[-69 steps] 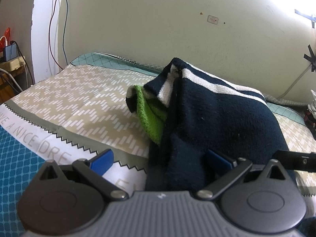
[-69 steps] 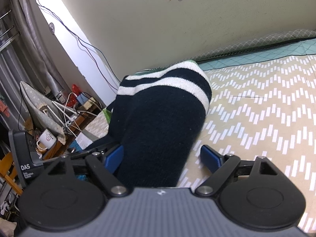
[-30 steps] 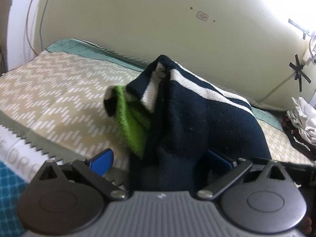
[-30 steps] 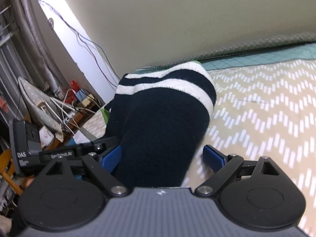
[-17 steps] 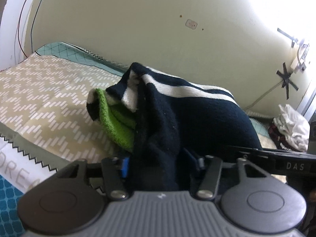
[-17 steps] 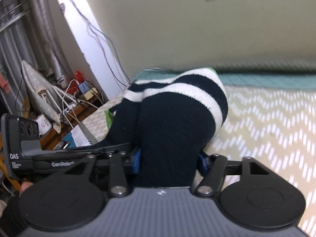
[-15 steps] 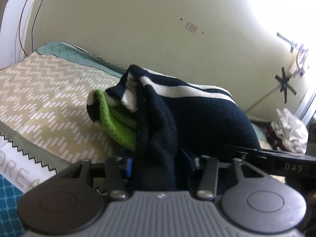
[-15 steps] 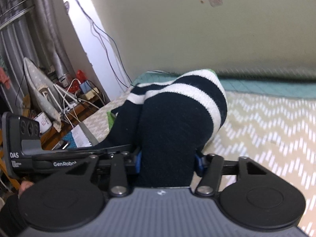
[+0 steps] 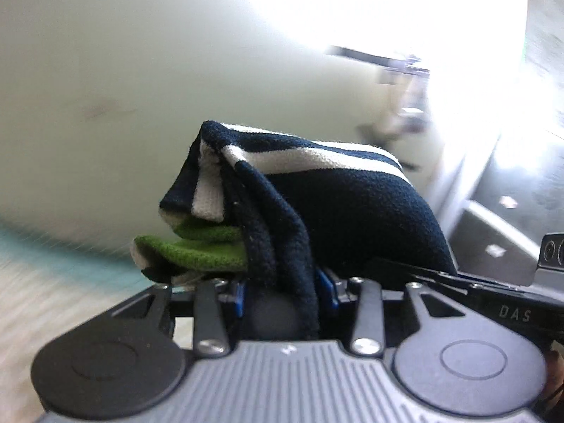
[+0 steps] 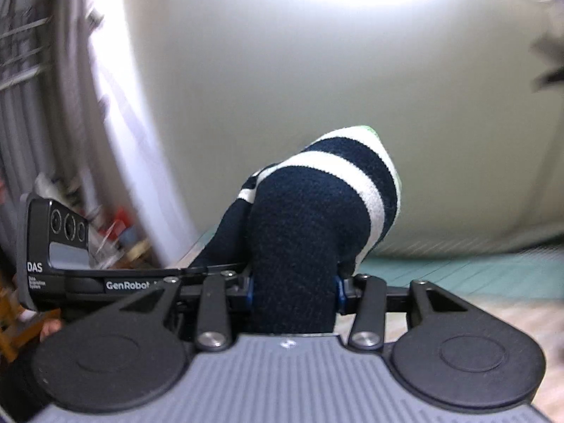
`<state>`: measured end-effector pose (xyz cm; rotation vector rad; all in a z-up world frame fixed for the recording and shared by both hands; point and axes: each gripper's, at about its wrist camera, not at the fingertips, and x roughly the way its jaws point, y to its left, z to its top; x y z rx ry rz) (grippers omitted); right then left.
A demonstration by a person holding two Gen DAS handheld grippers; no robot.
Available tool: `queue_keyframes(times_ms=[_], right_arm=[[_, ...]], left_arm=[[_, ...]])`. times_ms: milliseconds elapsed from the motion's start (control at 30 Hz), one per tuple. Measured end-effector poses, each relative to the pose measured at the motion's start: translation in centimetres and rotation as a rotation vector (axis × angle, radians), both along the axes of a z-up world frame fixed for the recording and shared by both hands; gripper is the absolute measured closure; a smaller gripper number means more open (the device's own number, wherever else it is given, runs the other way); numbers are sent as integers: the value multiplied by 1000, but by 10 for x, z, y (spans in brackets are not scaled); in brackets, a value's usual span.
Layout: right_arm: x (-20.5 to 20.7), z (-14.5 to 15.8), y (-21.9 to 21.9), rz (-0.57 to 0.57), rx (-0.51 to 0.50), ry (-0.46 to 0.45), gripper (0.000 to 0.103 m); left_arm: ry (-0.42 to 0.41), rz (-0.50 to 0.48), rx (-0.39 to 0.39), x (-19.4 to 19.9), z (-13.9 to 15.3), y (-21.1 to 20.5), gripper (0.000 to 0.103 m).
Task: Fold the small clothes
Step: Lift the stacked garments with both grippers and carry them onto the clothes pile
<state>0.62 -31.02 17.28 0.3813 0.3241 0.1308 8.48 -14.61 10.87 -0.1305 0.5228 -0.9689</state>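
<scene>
A folded navy garment (image 9: 345,204) with white stripes and a green layer (image 9: 197,250) underneath hangs lifted above the bed. My left gripper (image 9: 285,292) has its blue pads pressed on the garment's near edge, and its jaws are still closing. In the right wrist view the same garment (image 10: 317,204) bulges up between the jaws of my right gripper (image 10: 294,289), which also pinch it and are still closing. The two grippers hold it side by side, close together.
The patterned bedspread (image 10: 458,275) lies below, blurred by motion, with a pale wall behind. The other tool's body shows at each view's edge: the right one (image 9: 511,313), the left one (image 10: 70,268). Clutter and cables stand at the far left (image 10: 116,232).
Both grippers went from wide open around the garment to clamped on it, then lifted it off the bed. The views now sweep up toward the wall and blur.
</scene>
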Motion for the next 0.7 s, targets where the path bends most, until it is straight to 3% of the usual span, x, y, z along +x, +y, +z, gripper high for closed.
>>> queue_keyframes(times_ms=[100, 200, 267, 367, 433, 467, 567, 633, 700], right_arm=[[-31, 26, -83, -134, -30, -43, 63], [-49, 30, -170, -248, 26, -26, 63], [-51, 12, -221, -309, 95, 23, 61], [-47, -46, -289, -394, 235, 168, 60], [-47, -94, -316, -440, 340, 206, 75], [-52, -107, -323, -436, 377, 173, 77], [-58, -111, -319, -454, 352, 124, 77], [-58, -107, -310, -456, 307, 114, 74], [-61, -99, -294, -462, 268, 90, 56]], left_arm=[[17, -101, -31, 4, 27, -101, 67], [77, -172, -16, 14, 28, -197, 67], [133, -192, 38, 20, 11, -251, 67], [197, -180, 168, 34, -39, -317, 66], [176, -179, 185, 36, -65, -338, 63], [153, -180, 163, 33, -68, -340, 63], [52, -179, 208, 22, -61, -344, 57], [-10, -153, 253, 13, -54, -341, 47], [-56, -126, 257, 3, -45, -333, 44]])
